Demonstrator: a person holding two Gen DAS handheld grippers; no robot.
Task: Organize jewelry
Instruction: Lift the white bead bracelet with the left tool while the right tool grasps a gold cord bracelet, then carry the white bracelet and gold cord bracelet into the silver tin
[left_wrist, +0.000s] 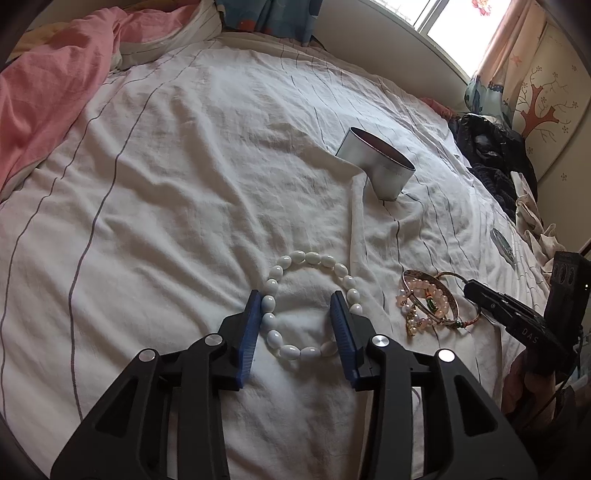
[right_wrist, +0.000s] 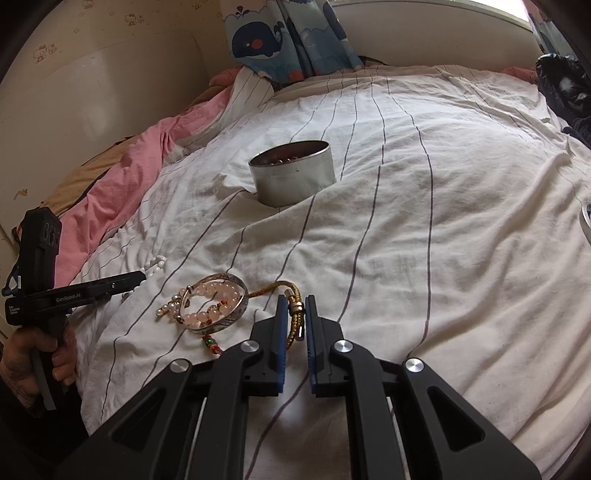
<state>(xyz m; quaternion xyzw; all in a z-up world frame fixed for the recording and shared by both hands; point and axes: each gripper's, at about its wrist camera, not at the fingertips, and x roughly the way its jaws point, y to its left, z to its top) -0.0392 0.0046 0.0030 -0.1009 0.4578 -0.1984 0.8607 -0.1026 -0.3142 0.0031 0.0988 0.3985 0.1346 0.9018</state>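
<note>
The right gripper (right_wrist: 294, 315) pinches the limp, light gold cord bracelet (right_wrist: 291, 321) near its stiff clasp, a sound hold, while the left gripper (left_wrist: 295, 314) stands spread over the loose white bead bracelet (left_wrist: 310, 302).

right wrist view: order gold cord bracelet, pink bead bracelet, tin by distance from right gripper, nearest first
1. Gold cord bracelet: between the right gripper's pads.
2. Pink bead bracelet: just left, inside the silver bangle.
3. Tin: far ahead, mid-bed.

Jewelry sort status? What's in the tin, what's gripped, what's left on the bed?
Done: the round tin already holds some beads. In hand: the right gripper is clamped on the gold braided bracelet. Left: the white bead bracelet lies between the left gripper's open jaws, and the pink bead and silver bangle pile is untouched.
</note>
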